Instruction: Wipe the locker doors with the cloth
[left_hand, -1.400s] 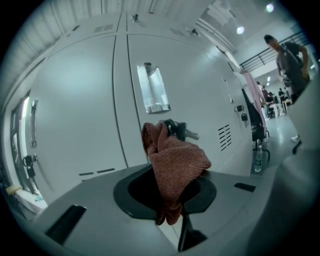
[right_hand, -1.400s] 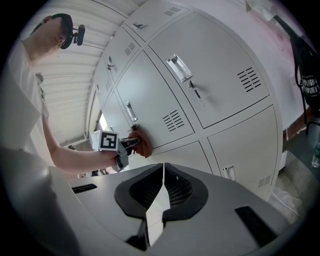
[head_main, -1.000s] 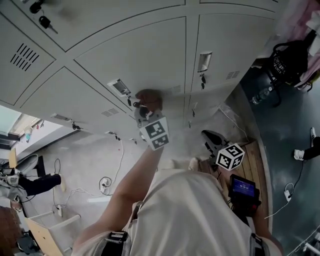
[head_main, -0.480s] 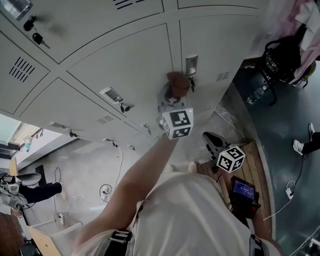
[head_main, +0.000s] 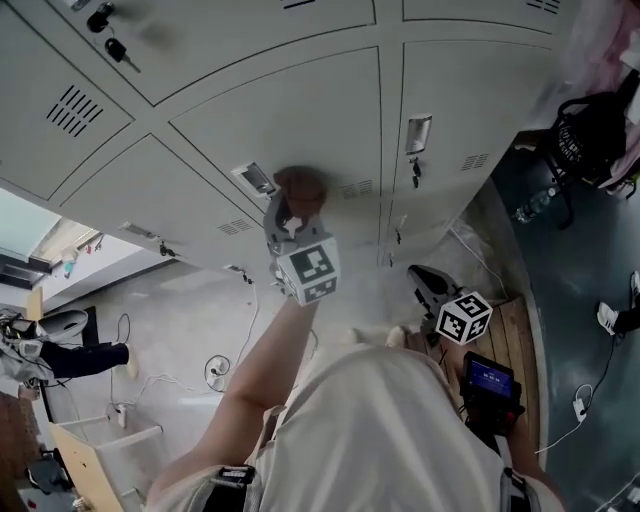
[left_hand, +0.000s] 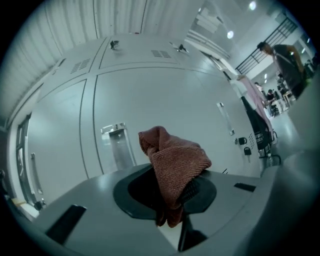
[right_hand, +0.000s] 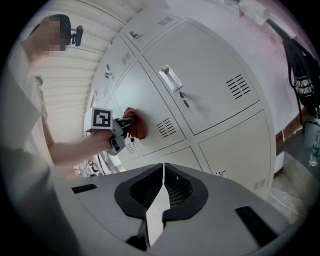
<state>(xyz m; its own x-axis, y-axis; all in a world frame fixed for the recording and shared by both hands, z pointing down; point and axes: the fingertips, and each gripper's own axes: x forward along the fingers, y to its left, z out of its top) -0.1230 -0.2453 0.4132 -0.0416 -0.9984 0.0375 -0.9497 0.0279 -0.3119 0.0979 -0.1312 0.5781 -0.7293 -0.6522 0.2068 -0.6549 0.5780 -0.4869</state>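
Your left gripper (head_main: 288, 207) clamps the bunched reddish-brown cloth (head_main: 300, 187) against a pale grey metal locker door (head_main: 310, 110), just beside its recessed handle (head_main: 254, 178). Your right gripper (right_hand: 163, 185) hangs closed and empty. Snagging that handle could tug the cloth free.

Rust-brown knit cloth (head_main: 300, 188) was bunched up, clamped in the left gripper (head_main: 291, 210), pressed on a pale grey locker door (head_main: 310, 110), between its recessed handle (head_main: 254, 178) and vent slots (head_main: 351, 187).
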